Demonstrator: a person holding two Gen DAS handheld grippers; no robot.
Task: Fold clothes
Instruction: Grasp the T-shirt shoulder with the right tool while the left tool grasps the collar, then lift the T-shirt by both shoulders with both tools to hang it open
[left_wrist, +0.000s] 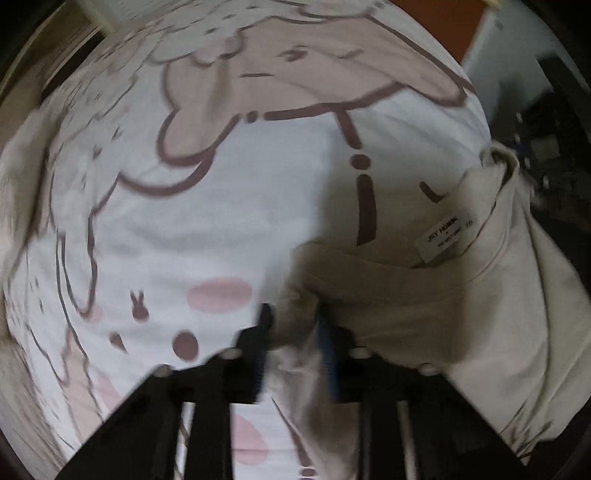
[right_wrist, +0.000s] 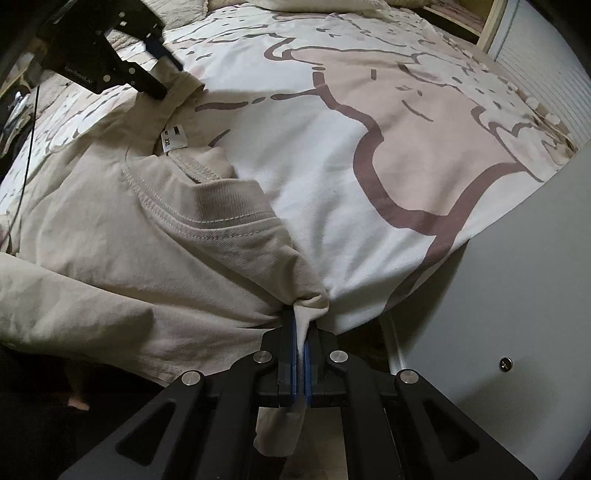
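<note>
A beige T-shirt (right_wrist: 110, 236) lies on a bed, its collar and white neck label (right_wrist: 171, 142) facing up. My right gripper (right_wrist: 302, 325) is shut on a bunched fold of the shirt's shoulder at the bed's near edge. My left gripper (right_wrist: 162, 70) shows at the upper left of the right wrist view, pinching the far side of the collar. In the blurred left wrist view the left gripper (left_wrist: 293, 321) is closed around the shirt's (left_wrist: 406, 314) fabric, with the label (left_wrist: 445, 236) to its right.
The bed is covered by a white duvet (right_wrist: 332, 147) with pink-and-brown cartoon prints. A grey panel with a screw (right_wrist: 506, 365) stands at the right, next to the bed's edge. A black cable (right_wrist: 27, 147) hangs at the left.
</note>
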